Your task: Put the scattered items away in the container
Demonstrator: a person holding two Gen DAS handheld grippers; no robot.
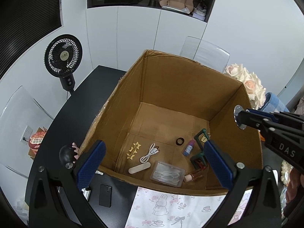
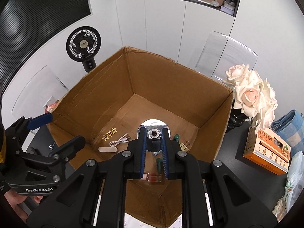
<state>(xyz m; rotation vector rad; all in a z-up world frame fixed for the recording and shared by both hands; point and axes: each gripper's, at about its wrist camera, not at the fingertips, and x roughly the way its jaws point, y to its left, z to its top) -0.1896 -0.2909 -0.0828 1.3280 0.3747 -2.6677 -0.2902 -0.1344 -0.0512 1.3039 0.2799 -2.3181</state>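
- Right claw (image 2: 154, 133): blue-padded fingers drawn close together, pinching a round, mirror-bright metal disc (image 2: 153, 139) with a rough-rimmed central hole; the disc hung over the open box, above its near right floor.
- Left claw (image 1: 154, 163): fingers spread wide with nothing between them, poised over the near rim of the box.
- Cardboard box (image 1: 117, 102): tall, brown, corrugated, top open with ragged rim edges; it stood on a black desk (image 1: 79, 102).
- Box floor, left to right:
  - gold star hair clip (image 1: 132, 150), thin stamped metal;
  - coiled white USB cable (image 1: 150, 152), soft and limp;
  - pale oblong case (image 1: 139, 167), smooth;
  - clear plastic case (image 1: 168, 173), flat and rigid;
  - small black ring (image 1: 179, 141);
  - little blue bottle (image 1: 188, 147), lying down;
  - green clamp-like piece (image 1: 199, 148);
  - small glass bottle of reddish liquid (image 1: 195, 176), on its side;
  - gold binder clips (image 2: 184, 144), far right.
- Handling, disc: judged stiff, fairly heavy for its size and slippery on its polished face; a hold across the rim, as here, looked sound, and a low release would spare the glass bottle beneath.
- Desk, outside the box: flat black rectangular device (image 1: 105, 195) at near left, smooth-faced; a black ball-shaped object (image 1: 66, 153) by the box's left corner; a rabbit-print sheet (image 1: 171, 207) against the near wall.
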